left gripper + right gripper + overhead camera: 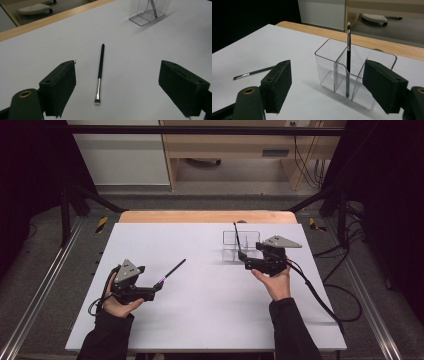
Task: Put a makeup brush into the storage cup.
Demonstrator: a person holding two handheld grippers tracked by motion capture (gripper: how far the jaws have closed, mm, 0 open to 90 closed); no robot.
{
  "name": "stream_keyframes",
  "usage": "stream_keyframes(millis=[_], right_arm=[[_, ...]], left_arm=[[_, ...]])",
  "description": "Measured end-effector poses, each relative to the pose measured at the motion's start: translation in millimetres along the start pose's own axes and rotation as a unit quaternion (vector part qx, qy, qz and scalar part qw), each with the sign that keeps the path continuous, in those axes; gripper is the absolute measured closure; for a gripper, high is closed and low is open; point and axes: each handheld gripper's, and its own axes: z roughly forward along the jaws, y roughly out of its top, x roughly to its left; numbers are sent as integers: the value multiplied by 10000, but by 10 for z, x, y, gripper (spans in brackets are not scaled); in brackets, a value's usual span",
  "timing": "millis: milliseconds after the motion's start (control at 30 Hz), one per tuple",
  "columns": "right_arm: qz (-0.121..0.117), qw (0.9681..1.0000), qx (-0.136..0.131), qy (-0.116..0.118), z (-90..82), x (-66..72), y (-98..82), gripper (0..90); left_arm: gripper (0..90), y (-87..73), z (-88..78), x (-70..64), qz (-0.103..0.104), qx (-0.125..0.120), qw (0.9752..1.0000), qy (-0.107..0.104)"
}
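On the white surface [200,290], two makeup brushes and a clear acrylic organiser [352,75] are shown. One brush [348,60], slim, black-handled with a silver ferrule, stands nearly upright in the middle compartment of the organiser, leaning on a divider. The right tool [246,260] is seen just beside the organiser, its jaws wide and empty. The second brush [99,75] lies flat on the surface, well apart from the organiser, directly ahead of the left tool [157,287], whose matte black, block-shaped jaws are likewise spread wide with nothing held. For the pick-up judged to be in hand, the jaws are best lowered astride the handle near its middle and closed squarely, since a thin, smooth, round handle is likely to roll or slip.
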Motion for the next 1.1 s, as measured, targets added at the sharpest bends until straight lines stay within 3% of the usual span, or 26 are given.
stream_keyframes(millis=[400, 567, 667, 1100], right_arm=[[-61, 9997, -71, 231, -275, -14, -265, 167], [-33, 9998, 32, 218, -327, -40, -338, 157], [-138, 9997, 132, 126, -353, -37, -373, 146], [-20, 9998, 137, 172, -362, -61, -439, 148]], left_arm=[[141, -4, 29, -13, -4, 44, 10000, 9], [141, 1, 36, -23, -3, 60, 10000, 6], [142, 12, 47, -25, -16, 56, 10000, -5], [146, 124, 171, 2, 9, 209, 9998, -53]])
